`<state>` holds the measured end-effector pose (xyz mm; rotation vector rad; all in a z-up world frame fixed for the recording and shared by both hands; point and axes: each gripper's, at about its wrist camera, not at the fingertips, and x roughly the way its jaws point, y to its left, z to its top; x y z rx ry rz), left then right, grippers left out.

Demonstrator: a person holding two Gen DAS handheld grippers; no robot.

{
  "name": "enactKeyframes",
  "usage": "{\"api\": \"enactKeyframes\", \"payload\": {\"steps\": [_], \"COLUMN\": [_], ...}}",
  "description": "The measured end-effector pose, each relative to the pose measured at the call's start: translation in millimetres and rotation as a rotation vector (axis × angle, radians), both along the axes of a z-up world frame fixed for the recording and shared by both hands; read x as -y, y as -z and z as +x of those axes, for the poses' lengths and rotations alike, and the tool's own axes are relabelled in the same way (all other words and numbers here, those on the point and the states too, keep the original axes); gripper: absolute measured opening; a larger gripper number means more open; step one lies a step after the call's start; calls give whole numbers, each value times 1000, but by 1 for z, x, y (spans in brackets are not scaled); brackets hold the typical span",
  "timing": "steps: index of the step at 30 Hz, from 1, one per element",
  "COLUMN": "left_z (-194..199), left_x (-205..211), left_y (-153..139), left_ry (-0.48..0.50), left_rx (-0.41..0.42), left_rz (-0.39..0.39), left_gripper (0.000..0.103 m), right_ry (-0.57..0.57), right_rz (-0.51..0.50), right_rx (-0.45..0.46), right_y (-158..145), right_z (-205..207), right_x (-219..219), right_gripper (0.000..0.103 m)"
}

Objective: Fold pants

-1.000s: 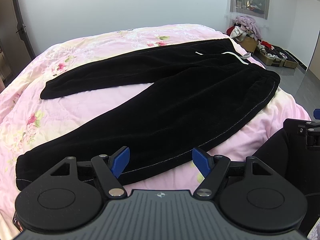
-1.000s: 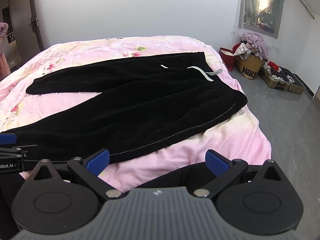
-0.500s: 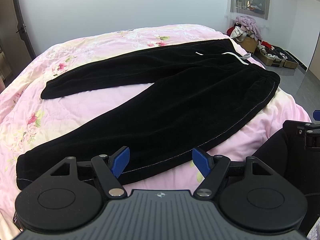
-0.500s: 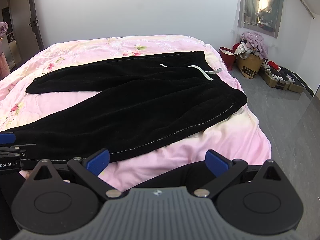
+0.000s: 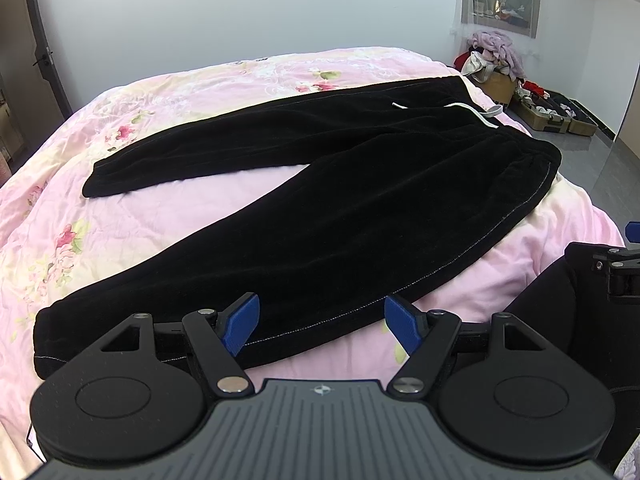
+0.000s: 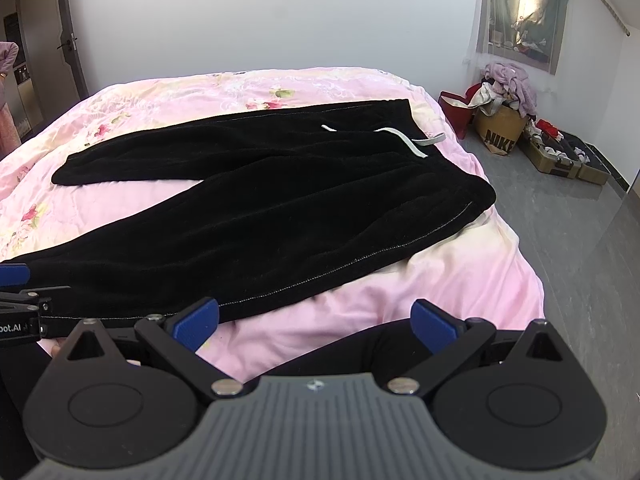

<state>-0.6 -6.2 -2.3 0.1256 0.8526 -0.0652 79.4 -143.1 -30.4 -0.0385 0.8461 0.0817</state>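
Lying flat and unfolded across the pink floral bedspread (image 5: 120, 216), the black pants (image 5: 340, 208) have both legs splayed toward the left and the waistband with its white drawstring (image 5: 480, 114) at the right, so by my reading no fold has begun and this is the approach before the first grasp. Starting at the left, the near leg's cuff (image 5: 52, 336) sits by the bed's near edge, and the left gripper (image 5: 322, 322) hangs just above that leg's hem side with its blue pads spread wide and nothing between them. Further right, the right gripper (image 6: 316, 322) hovers over bare bedspread short of the near seam, its pads likewise parted and empty. The next move probably calls for each tool to drop onto the near leg's edge, pinch the fabric, and carry it over the far leg (image 6: 160, 160). The left view alone shows the near cuff in full; the right view alone shows the door (image 6: 68, 40) at far left and reads the Nike box (image 6: 500, 136) on the floor clearly.
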Motion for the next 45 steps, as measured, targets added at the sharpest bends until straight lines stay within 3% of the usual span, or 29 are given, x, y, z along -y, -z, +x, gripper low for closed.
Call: {"api": "enactKeyframes", "payload": {"steps": [20, 25, 27, 29, 32, 36, 45], "left_z": [0, 7, 13, 19, 26, 40, 86], "left_x": [0, -3, -8, -13, -16, -20, -31], "left_y": [1, 5, 7, 12, 25, 49, 107], "left_ry": [5, 84, 125, 196, 304, 442, 526], "left_rx": [-3, -39, -67, -112, -153, -246, -412], "left_rz": [1, 73, 85, 85, 144, 205, 409], "left_gripper": [84, 83, 77, 75, 75, 75, 75], "right_ry": [-7, -48, -86, -144, -245, -408, -635], "right_rz": [-2, -30, -50, -67, -97, -141, -385], "right_rx": [-11, -17, -23, -17, -32, -108, -268], "right_y": [2, 4, 6, 11, 22, 44, 103], "right_z": [0, 6, 11, 16, 31, 60, 133], "right_x": [0, 0, 0, 0, -2, -8, -23], "right_gripper": [98, 98, 98, 98, 98, 85, 83]}}
